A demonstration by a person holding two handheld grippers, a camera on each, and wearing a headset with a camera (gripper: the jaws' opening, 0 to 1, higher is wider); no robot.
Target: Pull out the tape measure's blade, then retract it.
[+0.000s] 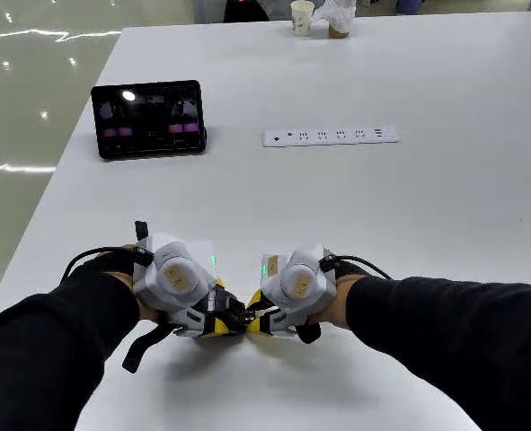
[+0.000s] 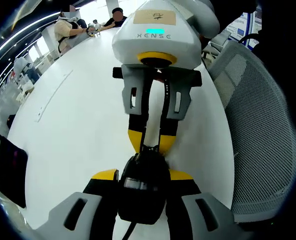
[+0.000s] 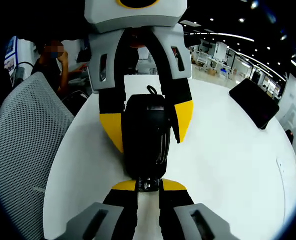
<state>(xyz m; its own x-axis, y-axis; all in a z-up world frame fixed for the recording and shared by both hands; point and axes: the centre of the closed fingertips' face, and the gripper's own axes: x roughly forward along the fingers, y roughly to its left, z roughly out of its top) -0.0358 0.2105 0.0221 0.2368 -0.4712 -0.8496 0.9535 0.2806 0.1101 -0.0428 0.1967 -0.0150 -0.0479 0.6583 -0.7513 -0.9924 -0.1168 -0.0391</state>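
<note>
A black tape measure point(image 1: 236, 316) lies just above the white table point(image 1: 355, 206), between the two grippers near the front edge. My left gripper point(image 1: 218, 319) is shut on its case point(image 2: 142, 197), with yellow-tipped jaws on both sides. Facing it, my right gripper point(image 1: 256, 321) is shut on the blade's tip point(image 3: 148, 185), right at the case's mouth. A short white stretch of blade point(image 2: 152, 136) shows between the right gripper's jaws point(image 2: 150, 142). In the right gripper view the case point(image 3: 145, 135) stands upright between the left gripper's jaws, straight ahead of my right gripper point(image 3: 149, 186).
A dark tablet point(image 1: 148, 118) stands at the left of the table, and a white power strip point(image 1: 331, 136) lies mid-table. A paper cup point(image 1: 302, 16) is at the far edge. A grey mesh chair point(image 2: 268, 130) is beside the table. People sit at the far end point(image 2: 70, 27).
</note>
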